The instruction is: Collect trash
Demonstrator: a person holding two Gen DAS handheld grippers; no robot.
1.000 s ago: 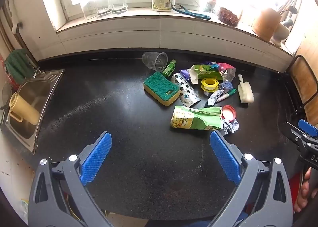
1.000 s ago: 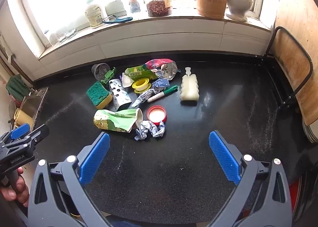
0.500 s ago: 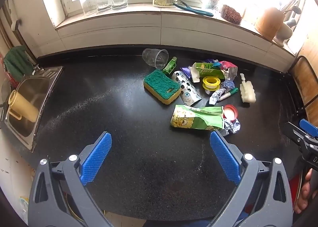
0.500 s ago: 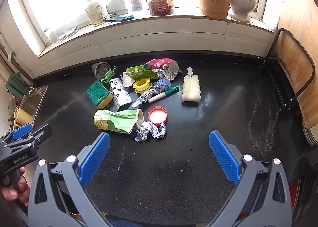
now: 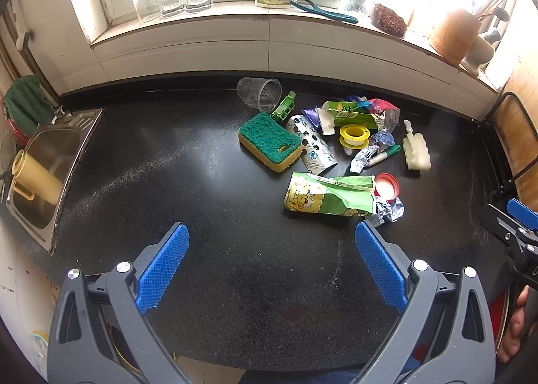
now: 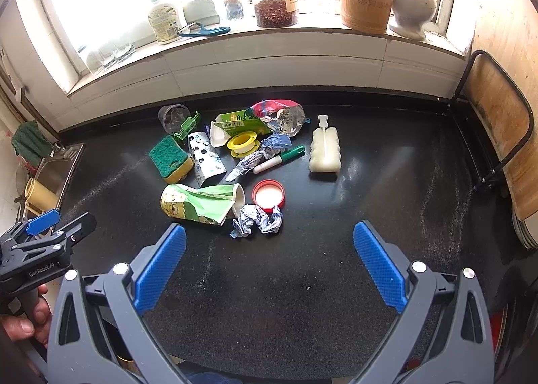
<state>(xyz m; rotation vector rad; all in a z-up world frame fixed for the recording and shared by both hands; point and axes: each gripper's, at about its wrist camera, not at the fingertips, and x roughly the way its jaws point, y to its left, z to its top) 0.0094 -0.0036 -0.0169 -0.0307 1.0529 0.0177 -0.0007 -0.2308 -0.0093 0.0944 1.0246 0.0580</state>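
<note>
Your left tongs (image 5: pixel 271 249) and right tongs (image 6: pixel 269 247) both stand wide apart, gripping nothing, above bare black worktop (image 6: pixel 302 300). The trash lies ahead of you in a loose heap: a crushed green cartoon carton (image 6: pixel 198 204) nearest, crumpled foil (image 6: pixel 257 220) and a red lid (image 6: pixel 268 195) just beside it. Behind sit a green-and-yellow sponge (image 5: pixel 269 142), a yellow tape spool (image 6: pixel 242 143), a green marker (image 6: pixel 279 159) and a tipped clear cup (image 5: pixel 259 93).
</note>
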